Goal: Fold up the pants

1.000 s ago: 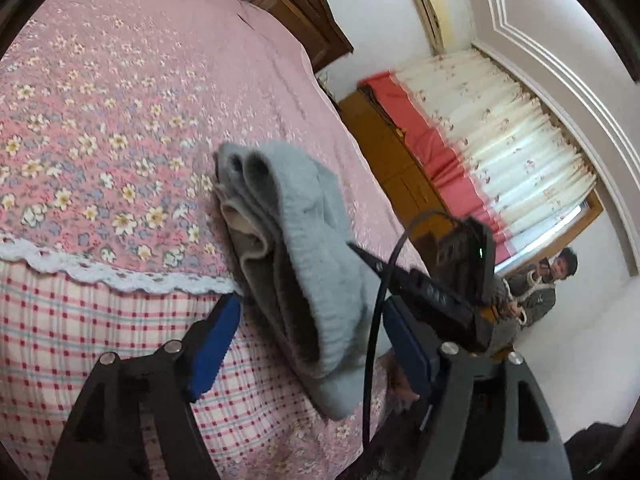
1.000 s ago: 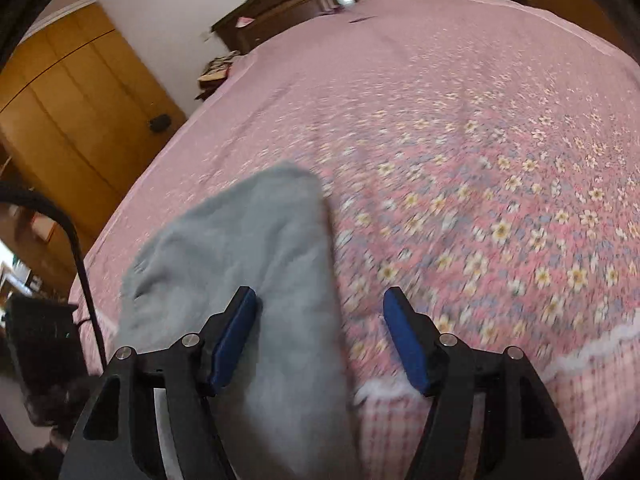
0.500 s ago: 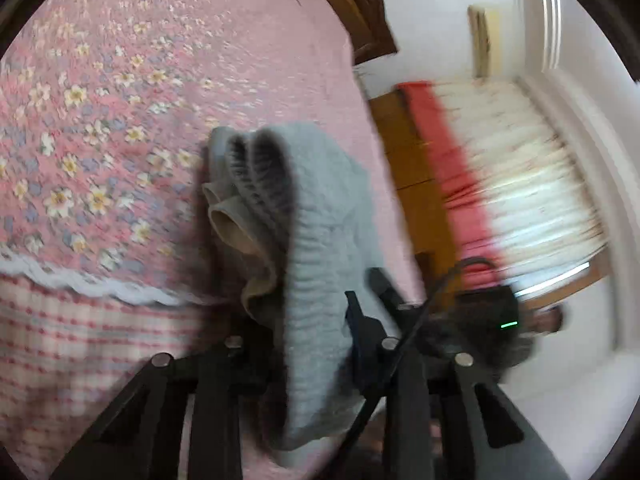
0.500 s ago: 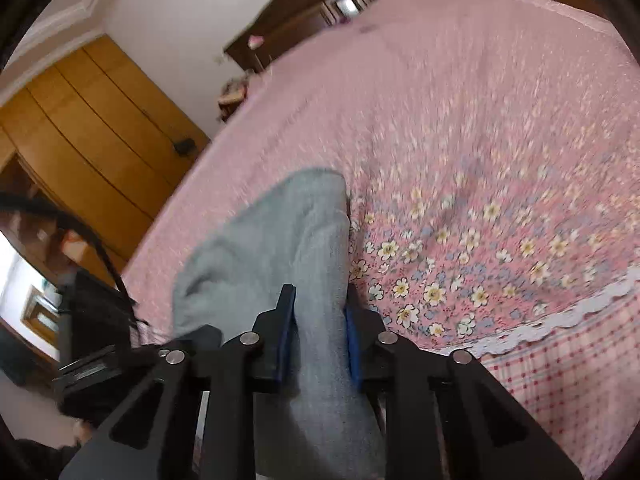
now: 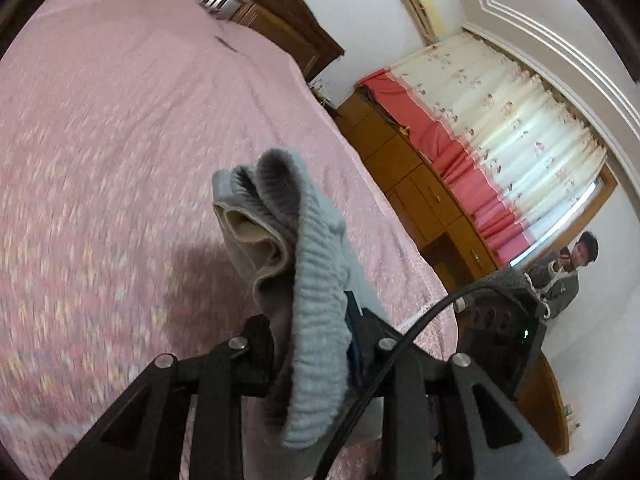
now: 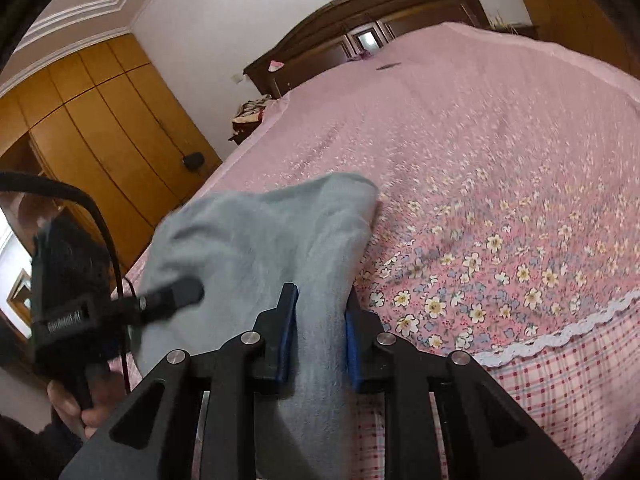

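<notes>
The grey pants (image 5: 308,280) are bunched and folded, with a ribbed waistband and beige lining showing. They hang above the pink floral bed (image 5: 120,140). My left gripper (image 5: 312,332) is shut on the waistband end. My right gripper (image 6: 316,320) is shut on the other end of the pants (image 6: 260,240), which drape toward the left gripper (image 6: 168,300) seen at the left of the right wrist view. The pants cast a shadow on the bedspread below.
The bed (image 6: 500,160) has a lace-trimmed edge (image 6: 560,336) over a plaid skirt. A dark wooden headboard (image 6: 360,32) stands at the far end. Wooden wardrobes (image 6: 92,128) are at the left. A person (image 5: 568,272) sits by the curtained window (image 5: 520,140).
Both grippers went from open to shut on the pants. The pants have lifted off the bed edge and now hang between the two grippers.
</notes>
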Demonstrator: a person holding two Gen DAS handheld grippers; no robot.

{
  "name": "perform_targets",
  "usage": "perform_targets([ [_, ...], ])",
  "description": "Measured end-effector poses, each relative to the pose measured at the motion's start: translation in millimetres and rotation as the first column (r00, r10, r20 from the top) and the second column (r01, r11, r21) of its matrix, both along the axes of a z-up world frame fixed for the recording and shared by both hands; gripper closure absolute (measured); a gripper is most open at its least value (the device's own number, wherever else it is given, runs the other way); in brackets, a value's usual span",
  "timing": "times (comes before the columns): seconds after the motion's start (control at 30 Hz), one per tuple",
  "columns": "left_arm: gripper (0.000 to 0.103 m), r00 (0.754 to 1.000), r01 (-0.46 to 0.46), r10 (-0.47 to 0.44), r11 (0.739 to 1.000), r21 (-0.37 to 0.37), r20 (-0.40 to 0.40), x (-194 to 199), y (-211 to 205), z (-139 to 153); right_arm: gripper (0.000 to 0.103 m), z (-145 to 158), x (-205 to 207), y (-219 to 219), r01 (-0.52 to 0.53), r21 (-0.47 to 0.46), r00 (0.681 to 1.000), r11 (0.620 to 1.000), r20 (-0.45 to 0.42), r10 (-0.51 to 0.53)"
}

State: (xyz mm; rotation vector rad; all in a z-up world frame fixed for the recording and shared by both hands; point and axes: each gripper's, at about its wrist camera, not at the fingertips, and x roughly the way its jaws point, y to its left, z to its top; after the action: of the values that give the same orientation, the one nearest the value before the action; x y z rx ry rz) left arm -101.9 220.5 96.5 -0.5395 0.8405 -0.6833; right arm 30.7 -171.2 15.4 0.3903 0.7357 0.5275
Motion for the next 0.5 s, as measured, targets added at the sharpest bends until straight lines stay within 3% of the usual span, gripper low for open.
perform_targets([
  [0.17,0.075,0.997,0.013,-0.016,0.999,0.036,0.079,21.6,-18.4,18.9,0.083,17.8,12.0,-8.4,0.029,0.1,0.998,0.995,0.057,-0.035],
  [0.27,0.075,0.995,0.005,-0.007,1.0,0.023,0.101,41.2,-17.3,24.5,0.083,37.0,16.6,-1.5,0.027,0.074,0.99,0.997,0.137,-0.037],
  [0.43,0.074,0.994,-0.03,0.021,0.997,0.076,0.11,88.7,-10.8,40.4,0.083,57.2,65.0,11.9,-0.024,0.076,0.988,0.997,0.151,0.012],
  [0.5,0.074,0.995,-0.045,0.036,0.995,0.092,0.092,114.0,-11.9,36.8,0.083,57.4,95.7,16.1,-0.032,0.088,0.993,0.996,0.115,0.022],
])
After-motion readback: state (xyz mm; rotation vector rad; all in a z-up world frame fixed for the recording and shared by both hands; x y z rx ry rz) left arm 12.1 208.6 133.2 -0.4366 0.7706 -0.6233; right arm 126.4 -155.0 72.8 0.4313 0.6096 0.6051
